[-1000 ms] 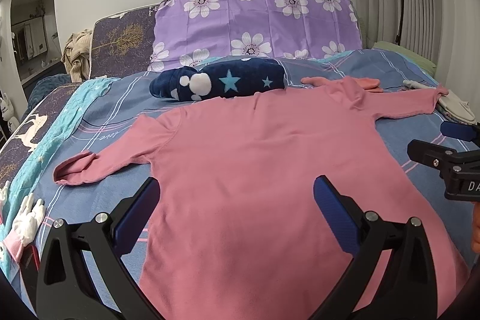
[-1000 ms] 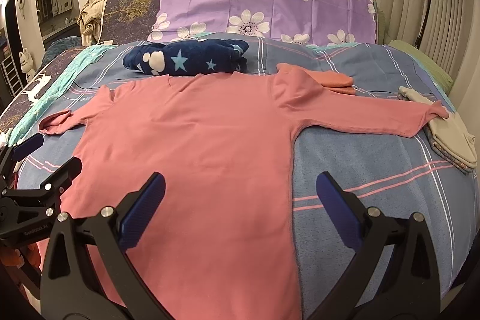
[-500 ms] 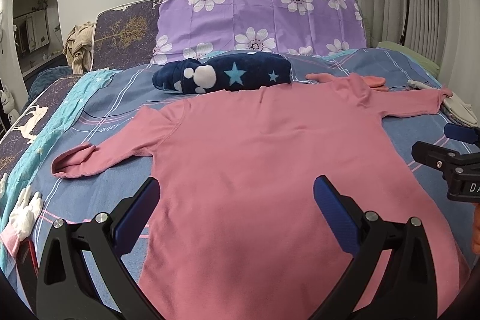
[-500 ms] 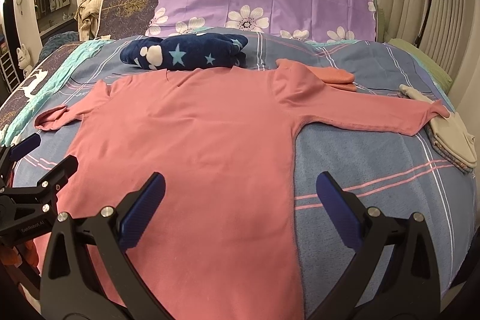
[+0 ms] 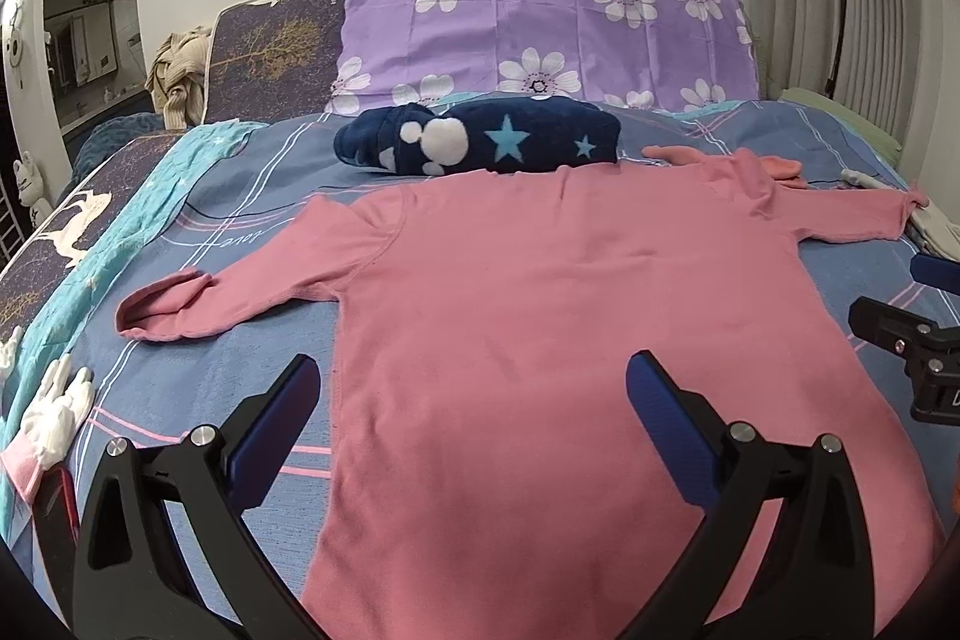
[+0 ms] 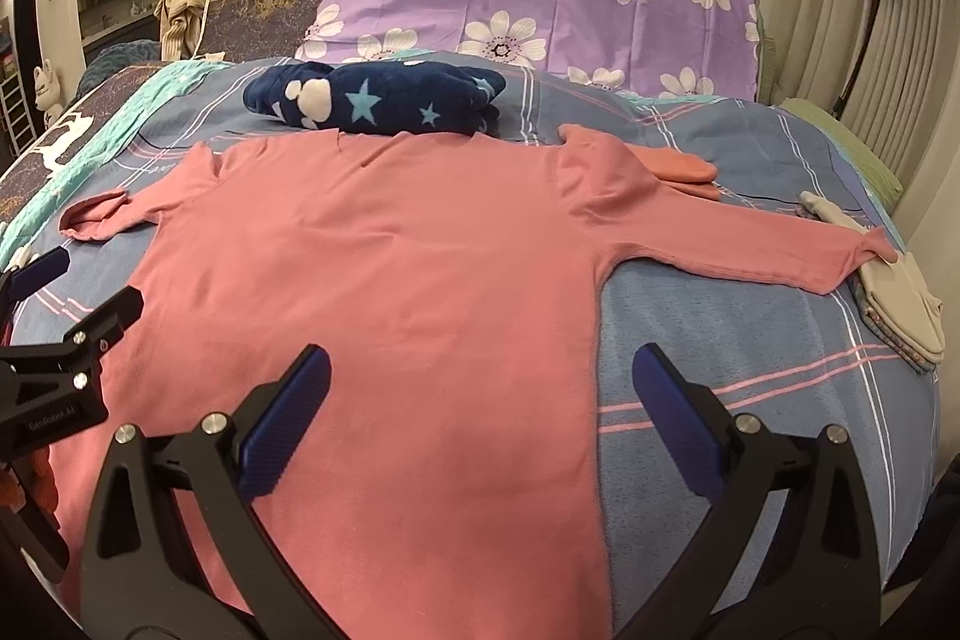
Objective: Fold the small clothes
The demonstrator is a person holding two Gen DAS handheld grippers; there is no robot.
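A pink long-sleeved shirt (image 5: 570, 316) lies spread flat on the bed, collar at the far end, both sleeves stretched out sideways; it also shows in the right wrist view (image 6: 396, 292). My left gripper (image 5: 471, 400) is open and empty, hovering over the shirt's lower left part. My right gripper (image 6: 480, 388) is open and empty over the shirt's lower right side and hem edge. Each gripper shows in the other's view: the right one at the right edge (image 5: 900, 316), the left one at the left edge (image 6: 66, 304).
A navy folded garment with stars (image 5: 486, 142) lies at the collar, a purple flowered pillow (image 5: 540, 34) behind it. A folded orange-pink piece (image 6: 684, 169) and a beige folded stack (image 6: 900, 304) lie at the right. White-pink gloves (image 5: 48, 418) lie at the left bed edge.
Both grippers have risen slightly and drawn back a little, so the shirt sits a bit lower and further in view. The shirt has not moved. Both jaws stay open.
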